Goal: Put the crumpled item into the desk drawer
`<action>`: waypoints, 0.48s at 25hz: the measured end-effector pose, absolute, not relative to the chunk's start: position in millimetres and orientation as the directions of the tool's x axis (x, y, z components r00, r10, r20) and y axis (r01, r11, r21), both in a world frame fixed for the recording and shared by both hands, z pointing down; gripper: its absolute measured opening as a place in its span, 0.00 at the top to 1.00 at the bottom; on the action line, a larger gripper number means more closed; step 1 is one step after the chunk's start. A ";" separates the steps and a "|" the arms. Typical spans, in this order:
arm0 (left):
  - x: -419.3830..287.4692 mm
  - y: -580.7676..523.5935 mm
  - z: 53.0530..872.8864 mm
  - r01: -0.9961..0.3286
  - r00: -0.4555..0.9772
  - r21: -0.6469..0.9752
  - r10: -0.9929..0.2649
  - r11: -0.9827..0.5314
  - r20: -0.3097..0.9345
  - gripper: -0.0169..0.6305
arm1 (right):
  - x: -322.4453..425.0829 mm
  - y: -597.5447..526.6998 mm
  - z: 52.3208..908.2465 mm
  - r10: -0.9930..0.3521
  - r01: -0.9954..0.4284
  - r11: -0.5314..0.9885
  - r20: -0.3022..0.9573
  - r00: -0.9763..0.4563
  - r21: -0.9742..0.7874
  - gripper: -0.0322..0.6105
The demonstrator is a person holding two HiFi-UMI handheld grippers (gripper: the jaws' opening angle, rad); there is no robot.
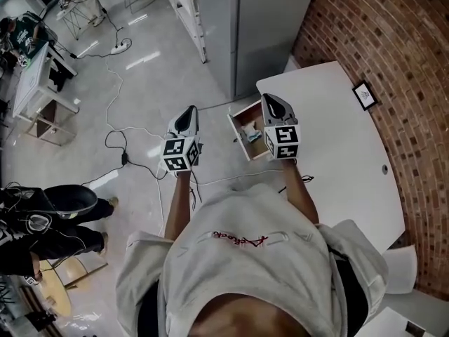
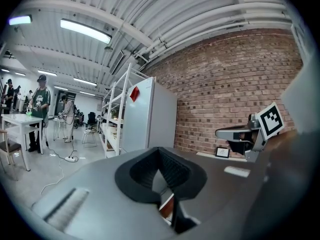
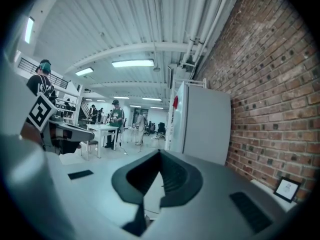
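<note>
Drawer [image 1: 236, 133] of pale wood stands pulled out from the curved edge of the smooth white counter [image 1: 337, 146], a shallow rectangular box open at the top. Inside the drawer lies what looks like the crumpled item [image 1: 254, 137], a small pale creased lump beside a brownish patch; it is too small to read further. The right gripper [image 1: 269, 101] hangs above the drawer's counter-side wall. Its 2 dark ribbed fingers [image 3: 175, 176] are pressed tip to tip with nothing between them, leaving only a diamond-shaped hollow behind the tips. The left gripper [image 1: 191, 111] hovers well to the left of the drawer over the glossy grey floor [image 1: 140, 76]. Its 2 fingers [image 2: 175, 171] likewise meet at the tips and grip nothing. Each gripper carries a cube of black-and-white square markers. Beyond the drawer rises a flat-sided grey cabinet [image 1: 259, 27], and a rough red brick wall [image 1: 393, 55] runs along the counter's edge farthest from the drawer.
</note>
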State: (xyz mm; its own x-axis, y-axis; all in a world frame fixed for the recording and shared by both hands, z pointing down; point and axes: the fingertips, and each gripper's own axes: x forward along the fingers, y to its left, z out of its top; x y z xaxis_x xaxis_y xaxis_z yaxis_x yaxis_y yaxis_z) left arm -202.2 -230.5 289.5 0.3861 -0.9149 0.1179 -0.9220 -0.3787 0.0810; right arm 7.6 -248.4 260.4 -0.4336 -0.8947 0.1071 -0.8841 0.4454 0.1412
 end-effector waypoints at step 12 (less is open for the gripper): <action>-188.5 -236.8 290.8 -0.909 0.417 0.072 -0.900 -0.411 0.128 0.96 | 8.2 -252.1 267.1 -0.893 -0.883 0.448 0.125 -0.433 0.139 0.93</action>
State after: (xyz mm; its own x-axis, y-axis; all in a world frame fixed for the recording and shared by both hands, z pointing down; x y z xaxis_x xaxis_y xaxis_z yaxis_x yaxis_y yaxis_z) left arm -188.5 -236.8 290.8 0.4173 -0.8997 0.1281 -0.9087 -0.4112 0.0725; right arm 8.2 -252.1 267.1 -0.4334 -0.8925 0.1246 -0.8830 0.4483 0.1394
